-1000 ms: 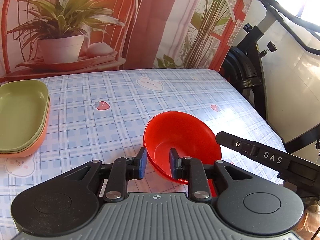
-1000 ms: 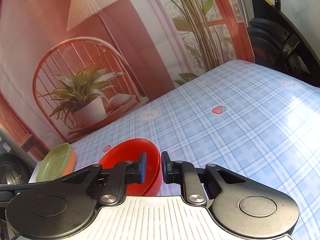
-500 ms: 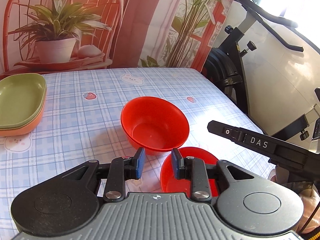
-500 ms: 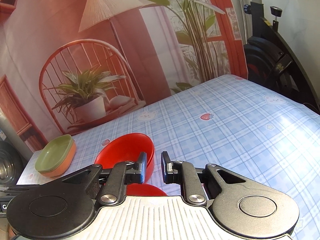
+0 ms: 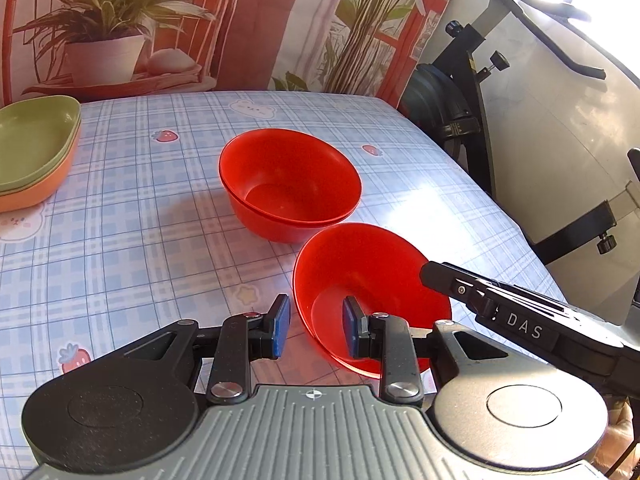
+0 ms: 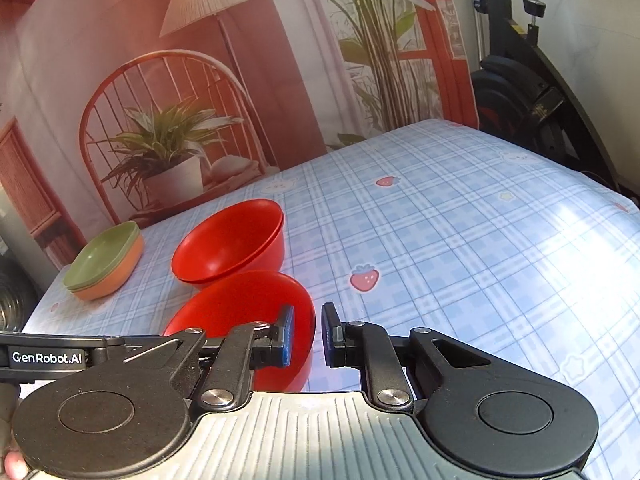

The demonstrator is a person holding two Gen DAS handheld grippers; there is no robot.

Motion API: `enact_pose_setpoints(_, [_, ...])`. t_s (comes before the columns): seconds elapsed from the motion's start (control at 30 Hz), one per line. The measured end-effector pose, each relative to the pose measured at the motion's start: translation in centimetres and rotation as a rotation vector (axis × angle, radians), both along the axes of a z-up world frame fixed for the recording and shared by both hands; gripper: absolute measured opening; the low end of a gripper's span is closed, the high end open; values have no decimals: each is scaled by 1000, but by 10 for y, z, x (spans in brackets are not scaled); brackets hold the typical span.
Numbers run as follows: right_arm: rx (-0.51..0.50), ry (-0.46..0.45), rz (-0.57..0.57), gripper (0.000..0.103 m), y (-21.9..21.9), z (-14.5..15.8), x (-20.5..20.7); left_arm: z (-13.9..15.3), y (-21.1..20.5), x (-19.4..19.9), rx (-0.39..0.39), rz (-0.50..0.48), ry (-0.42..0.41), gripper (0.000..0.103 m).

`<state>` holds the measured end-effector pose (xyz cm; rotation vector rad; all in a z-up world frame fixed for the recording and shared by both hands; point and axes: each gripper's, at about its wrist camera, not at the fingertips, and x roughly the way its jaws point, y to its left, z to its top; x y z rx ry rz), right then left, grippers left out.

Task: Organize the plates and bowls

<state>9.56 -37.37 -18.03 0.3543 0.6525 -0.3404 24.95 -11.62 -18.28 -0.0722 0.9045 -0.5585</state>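
Observation:
A near red bowl (image 5: 372,280) is tilted, with both grippers at its rim. My left gripper (image 5: 314,330) straddles its left rim with a gap showing, one pad inside and one outside. My right gripper (image 6: 307,336) straddles the right rim of the same bowl (image 6: 240,304), jaws narrowly apart. Behind it a stack of two nested red bowls (image 5: 290,184) stands upright on the table, also seen in the right wrist view (image 6: 230,244). A green plate on an orange plate (image 5: 34,152) sits at the far left (image 6: 106,262).
The table (image 5: 120,240) has a blue plaid cloth with strawberries. An exercise bike (image 5: 460,112) stands past the right edge (image 6: 532,92). A printed backdrop (image 6: 240,80) closes off the far side.
The near red bowl has come away from the stacked bowls and moved toward me. Both grippers pulled back and up; the stack stays on the table.

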Motion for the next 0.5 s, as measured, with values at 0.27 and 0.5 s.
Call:
enact_pose_setpoints(0.27, [12, 2, -9, 12, 6, -8, -3, -8, -2, -5, 12, 7, 21, 30])
enact_pose_setpoints(0.5, [22, -10, -39, 11, 1, -7, -6, -9, -1, -7, 5, 10, 26, 29])
